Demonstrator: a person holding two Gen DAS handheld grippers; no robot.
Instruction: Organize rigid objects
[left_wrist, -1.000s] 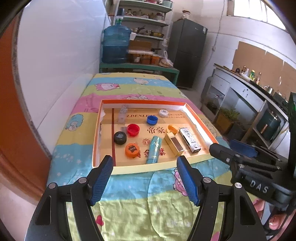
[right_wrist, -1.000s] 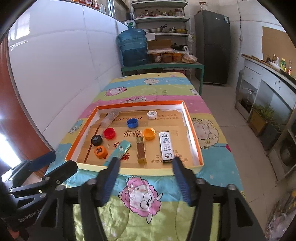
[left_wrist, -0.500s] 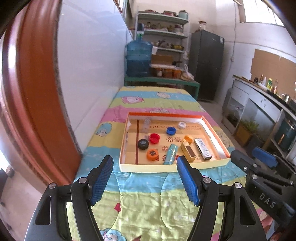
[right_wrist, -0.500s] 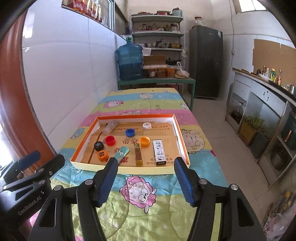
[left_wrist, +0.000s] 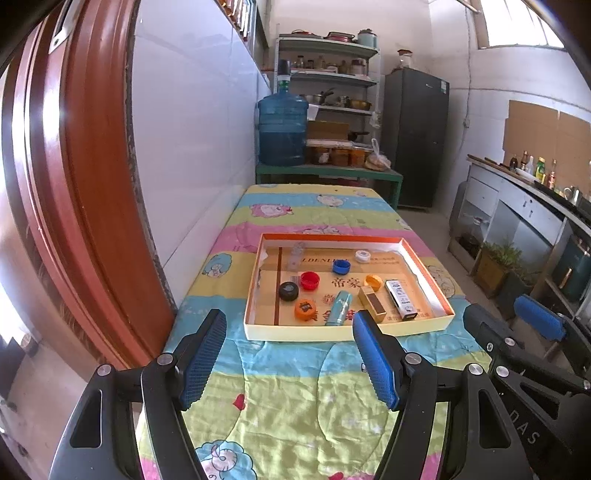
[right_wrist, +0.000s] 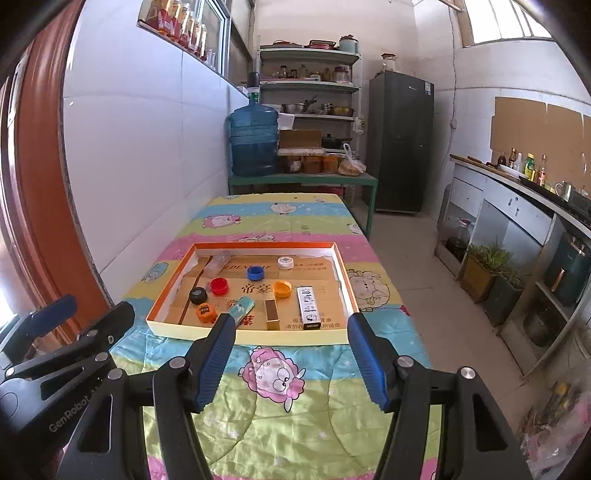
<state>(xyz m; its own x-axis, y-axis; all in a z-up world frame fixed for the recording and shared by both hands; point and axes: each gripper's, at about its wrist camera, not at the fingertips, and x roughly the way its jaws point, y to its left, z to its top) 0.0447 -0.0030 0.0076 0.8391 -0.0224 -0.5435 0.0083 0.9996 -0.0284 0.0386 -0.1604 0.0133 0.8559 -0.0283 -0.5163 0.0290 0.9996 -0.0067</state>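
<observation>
A shallow orange-rimmed box tray (left_wrist: 258, 258) (right_wrist: 343, 273) lies on the cartoon-print cloth. In it are bottle caps: black (left_wrist: 288, 290), red (left_wrist: 309, 280), blue (left_wrist: 341, 266), white (left_wrist: 362, 256), orange (left_wrist: 305, 309) and yellow (left_wrist: 373, 282). Beside them lie a teal tube (left_wrist: 339, 303), a brown box (left_wrist: 372, 299), a white box (left_wrist: 400, 298) and a clear bottle (left_wrist: 295, 254). My left gripper (left_wrist: 290, 354) and right gripper (right_wrist: 291, 354) are open and empty, held back from the tray's near edge.
The table runs along a white tiled wall, with a red door frame (left_wrist: 74, 184) on the left. A blue water jug (right_wrist: 254, 140), shelves and a dark fridge (right_wrist: 400, 140) stand behind. A counter (right_wrist: 517, 206) and potted plants (right_wrist: 487, 273) line the right side.
Both grippers have pulled back and risen from the tray, which now looks smaller and farther. The objects in the tray have not moved. Both stay open.
</observation>
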